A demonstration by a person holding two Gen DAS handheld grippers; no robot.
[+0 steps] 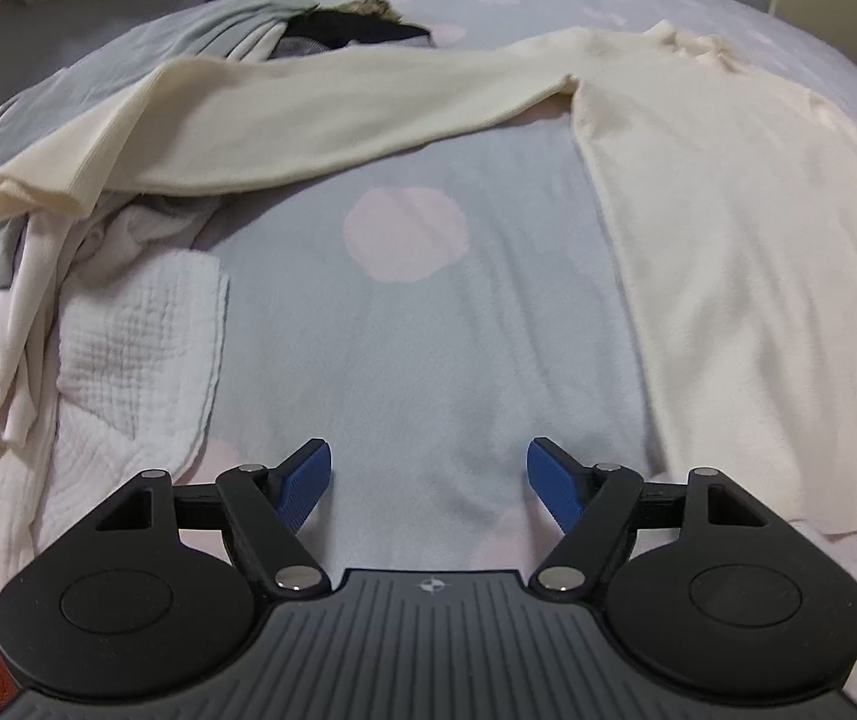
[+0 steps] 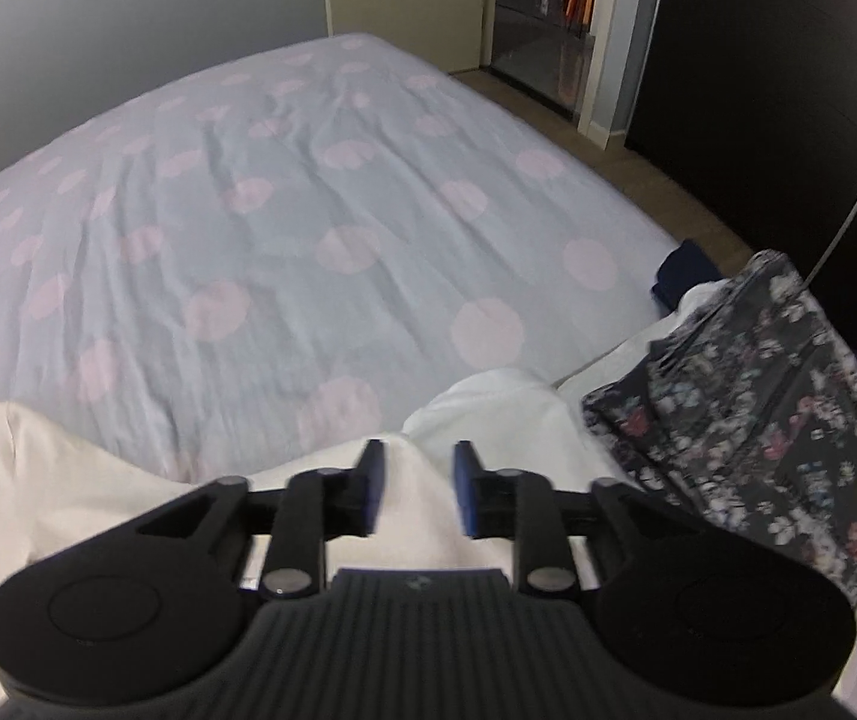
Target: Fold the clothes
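Sweater [image 1: 728,228] flat on your bed [image 1: 428,330]; left gripper [image 1: 428,480] jaws wide apart, right gripper [image 2: 416,492] jaws part-open, fabric between.

A bed covered in pale blue fabric with pink dots [image 1: 428,324] carries a cream long-sleeved knit sweater [image 1: 728,252] right of the left fingers, white waffle-textured cloth [image 1: 128,360] left, dark floral folded garment [image 2: 776,396] beside the right fingers.
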